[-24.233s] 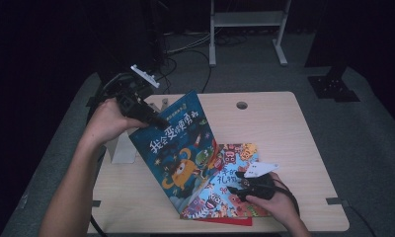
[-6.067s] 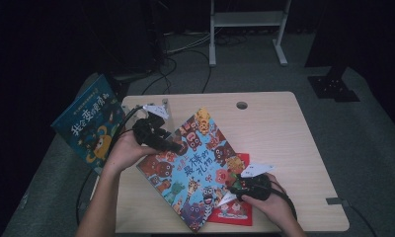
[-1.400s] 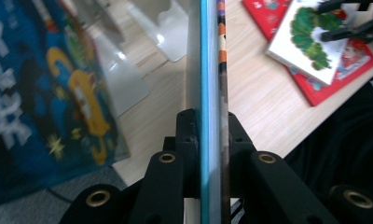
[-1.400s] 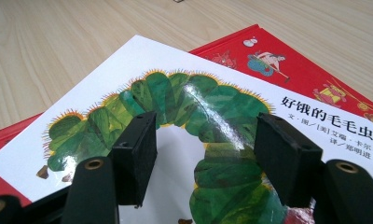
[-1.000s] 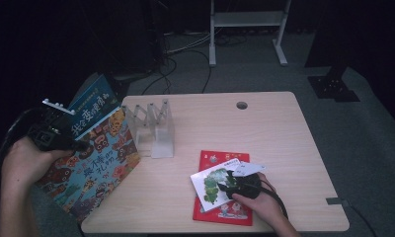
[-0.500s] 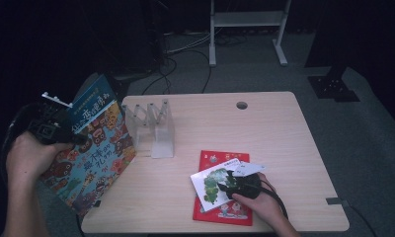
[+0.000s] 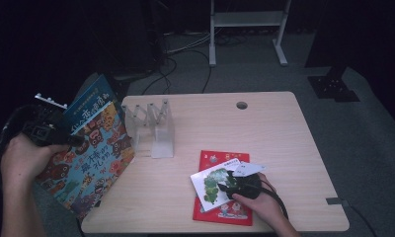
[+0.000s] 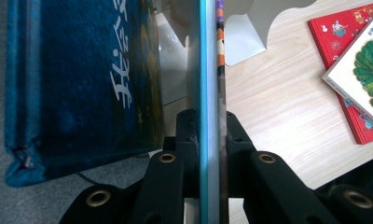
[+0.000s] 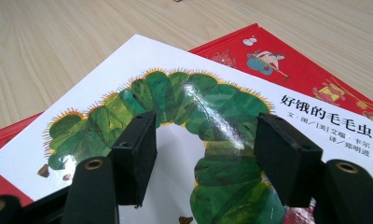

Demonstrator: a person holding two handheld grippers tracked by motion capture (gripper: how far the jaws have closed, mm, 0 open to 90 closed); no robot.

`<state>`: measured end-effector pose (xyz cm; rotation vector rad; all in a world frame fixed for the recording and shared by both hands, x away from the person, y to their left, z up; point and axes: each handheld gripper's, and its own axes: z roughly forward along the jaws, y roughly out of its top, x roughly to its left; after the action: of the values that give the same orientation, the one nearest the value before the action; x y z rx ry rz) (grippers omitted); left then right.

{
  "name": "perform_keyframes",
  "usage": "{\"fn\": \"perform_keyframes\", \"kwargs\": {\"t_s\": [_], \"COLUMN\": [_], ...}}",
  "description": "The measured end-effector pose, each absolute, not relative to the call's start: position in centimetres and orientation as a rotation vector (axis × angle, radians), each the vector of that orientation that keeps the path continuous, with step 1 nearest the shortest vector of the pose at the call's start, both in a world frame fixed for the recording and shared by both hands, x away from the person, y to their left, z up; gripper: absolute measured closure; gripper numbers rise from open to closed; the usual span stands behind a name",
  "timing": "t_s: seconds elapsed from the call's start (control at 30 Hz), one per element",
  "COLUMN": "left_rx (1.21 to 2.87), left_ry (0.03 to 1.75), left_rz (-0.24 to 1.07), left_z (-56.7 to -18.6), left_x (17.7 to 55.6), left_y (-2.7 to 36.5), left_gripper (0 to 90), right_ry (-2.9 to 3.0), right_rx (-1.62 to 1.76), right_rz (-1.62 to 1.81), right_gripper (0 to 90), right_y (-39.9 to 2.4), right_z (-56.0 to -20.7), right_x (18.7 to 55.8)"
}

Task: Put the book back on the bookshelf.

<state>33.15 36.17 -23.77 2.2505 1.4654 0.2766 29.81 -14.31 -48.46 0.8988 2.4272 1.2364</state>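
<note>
Picture book with the crowded, many-coloured cover [image 7: 89, 168] was held on edge just off the left side of the table [image 7: 284, 138], its lower corner below the tabletop. The left gripper [image 8: 208, 121] was clamped on it, and in the left gripper view the two black jaws pressed flat against either face of the thin board. Such a grip on the edge probably kept the book upright so it could be carried sideways. A blue book [image 7: 89, 101] stood just behind it, also beyond the table's edge. White characters ran along the blue cover, of which only "我会" could be read. A clear slotted rack [image 7: 153, 131] stood empty near the left end of the table, probably meant to take books upright.

The right gripper [image 9: 205, 135] rested over a white caterpillar book [image 9: 175, 93] with its jaws apart and nothing between them, seemingly steadying it. That book lay skewed on a red book [image 9: 315, 60], both flat near the front edge. Its cover read "好饿的毛毛虫", with smaller credit lines beneath. The red cover's writing was too small to make out.
</note>
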Motion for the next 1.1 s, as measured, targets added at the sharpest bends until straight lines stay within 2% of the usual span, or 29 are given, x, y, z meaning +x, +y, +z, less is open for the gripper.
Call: {"fn": "perform_keyframes", "kwargs": {"t_s": [1.1], "left_rx": [2.159], "left_ry": [1.62], "left_rz": [0.446], "left_z": [-24.5], "left_x": [38.6], "left_y": [32.4], "left_gripper": [80.3], "right_ry": [2.425], "right_rx": [0.899], "right_rz": [1.239], "right_gripper": [37.8], "right_y": [-14.3], "right_z": [-48.5], "right_x": [29.8]}}
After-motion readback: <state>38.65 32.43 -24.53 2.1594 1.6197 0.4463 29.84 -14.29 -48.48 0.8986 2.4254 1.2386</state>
